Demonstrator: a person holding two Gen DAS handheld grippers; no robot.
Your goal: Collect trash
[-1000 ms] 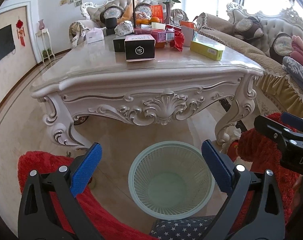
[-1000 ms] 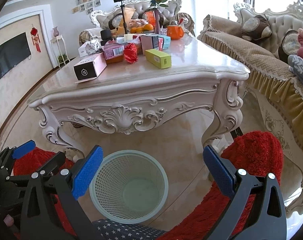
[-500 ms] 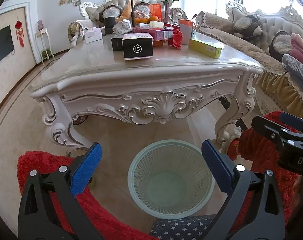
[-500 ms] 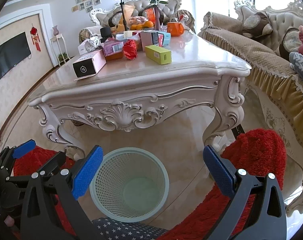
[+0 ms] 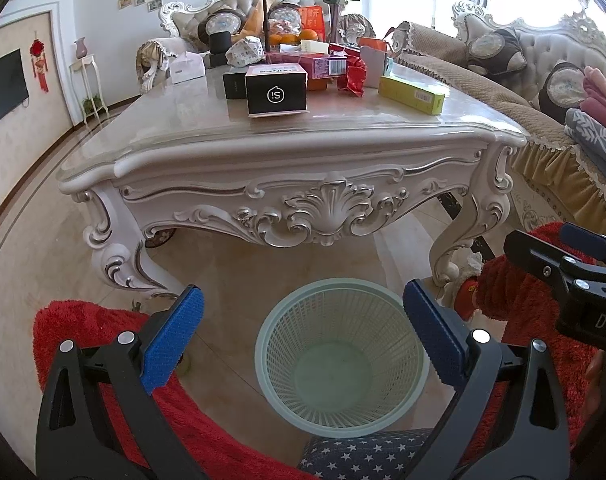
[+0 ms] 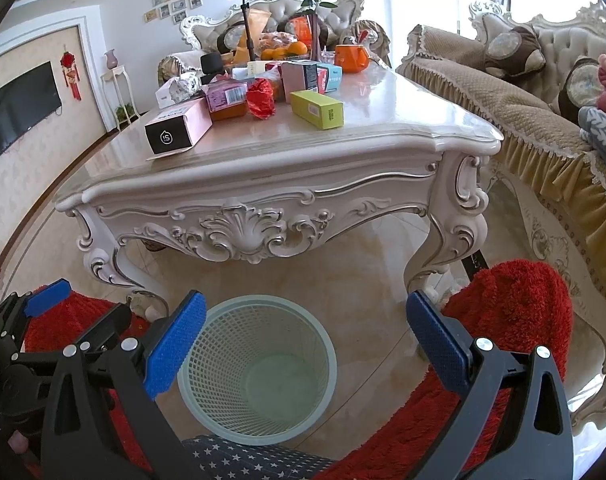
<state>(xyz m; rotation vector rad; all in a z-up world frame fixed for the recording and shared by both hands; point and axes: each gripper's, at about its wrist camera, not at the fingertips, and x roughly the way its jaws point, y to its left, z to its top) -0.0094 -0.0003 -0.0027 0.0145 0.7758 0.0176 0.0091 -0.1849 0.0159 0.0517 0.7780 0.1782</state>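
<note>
1. One bin [image 5: 341, 356] on the floor in front of the table [image 5: 287, 140], at 6 o'clock in both views. Pale green mesh, and nothing inside that I can see.
2. Trash is all up on the table: one black-fronted pink box [image 5: 276, 90] nearest the edge, one yellow-green box [image 5: 411, 94] at its 3 o'clock, one red wrapper [image 5: 355, 77] between them, further back. More boxes behind; can't count those.
3. Left gripper [image 5: 301, 336] is spread wide, nothing in it, hanging over the bin.
4. Right gripper [image 6: 303, 340] same deal, wide and holding nothing, bin at its 7 o'clock.
</note>
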